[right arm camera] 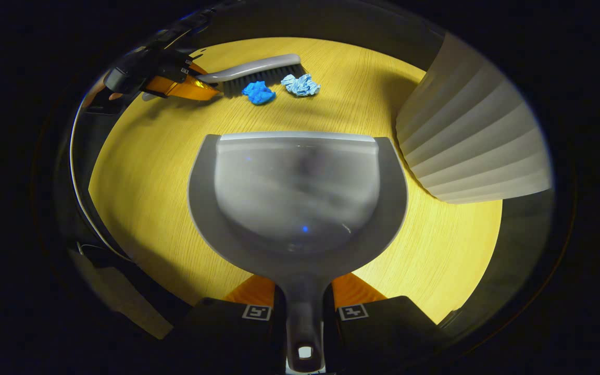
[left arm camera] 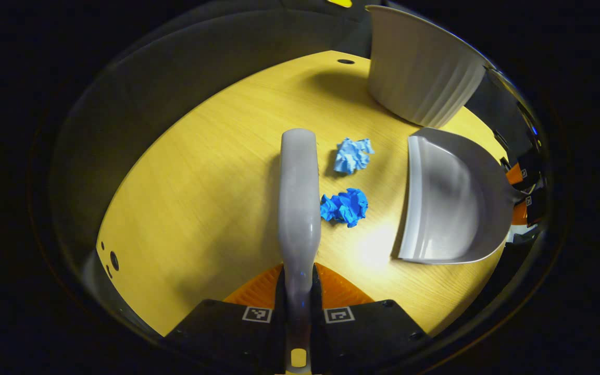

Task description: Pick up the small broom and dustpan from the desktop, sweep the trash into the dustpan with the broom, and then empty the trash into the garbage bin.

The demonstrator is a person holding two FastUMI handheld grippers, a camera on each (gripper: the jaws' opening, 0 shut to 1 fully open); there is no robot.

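Left claw (left arm camera: pixel 298 307) grips the broom (left arm camera: pixel 298 198), right claw (right arm camera: pixel 304 307) the dustpan (right arm camera: pixel 300 198); paper balls (left arm camera: pixel 345 207) beside the broom could skid past the dustpan's lip if swept fast.

Glossy plastic dustpan (right arm camera: pixel 300 203), crumpled paper (left arm camera: pixel 345 207), wood-grain desktop (left arm camera: pixel 201 208).

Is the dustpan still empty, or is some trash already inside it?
Empty. The dustpan shows a bare inner surface, and both paper balls, dark blue and light blue, lie on the desktop beside the broom.
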